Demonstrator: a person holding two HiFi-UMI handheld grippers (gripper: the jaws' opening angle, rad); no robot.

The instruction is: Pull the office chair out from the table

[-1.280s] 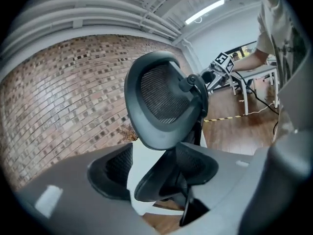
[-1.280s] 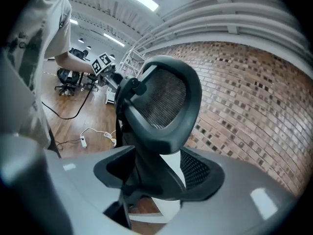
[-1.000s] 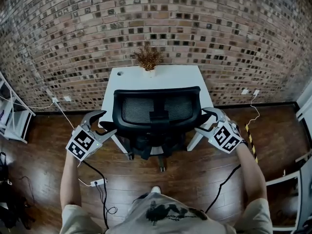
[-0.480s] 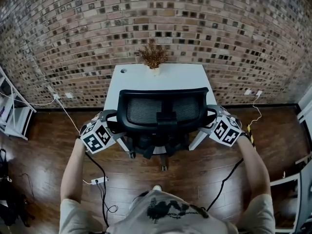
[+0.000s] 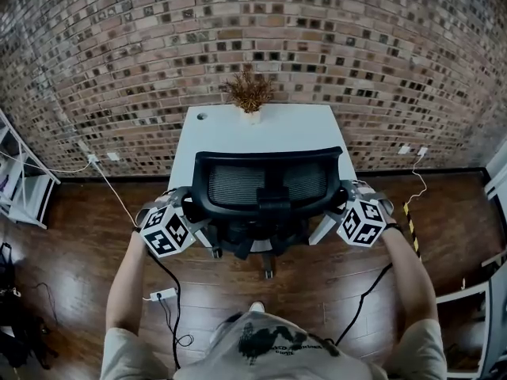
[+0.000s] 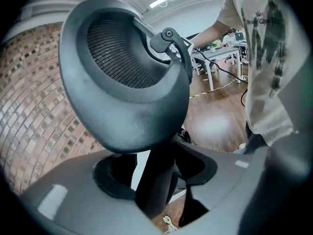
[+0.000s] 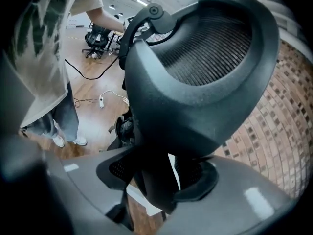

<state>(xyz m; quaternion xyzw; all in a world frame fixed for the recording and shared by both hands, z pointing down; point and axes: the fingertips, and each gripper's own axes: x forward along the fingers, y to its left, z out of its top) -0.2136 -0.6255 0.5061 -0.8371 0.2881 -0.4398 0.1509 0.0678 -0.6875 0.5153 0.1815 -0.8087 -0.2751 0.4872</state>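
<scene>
Left of the chair (image 5: 265, 182), the left gripper (image 5: 184, 203) sits tight against the chair's left flank, just below the mesh back. A second ago it hung well clear of that side, higher, with its jaws splayed wide. It has since dropped in and rolled, so its marker cube shows other faces. Its jaws have just been closing round the left strut (image 6: 156, 190), which now stands between them. One pad (image 6: 198, 168) lies against this strut. On the other side a thin white slit shows between strut and pad, so the grip is not clamped.

The chair itself is where it was a second ago: pushed in, seat under the white table (image 5: 261, 129) beyond it, back turned to the person. A dried plant (image 5: 249, 92) stands on the table's far edge, past the chair's top. The brick wall (image 5: 317, 46) rises behind.

Right of the chair, the right gripper (image 5: 350, 192) mirrors the left. It too was off the chair a second ago and is now lower, rolled, and pressed in at the right flank. Its jaws have also just been closing, and the right strut (image 7: 151, 180) stands between them. One pad (image 7: 120, 173) meets this strut, while a white sliver shows at the opposite pad, so these jaws are not clenched either.
</scene>
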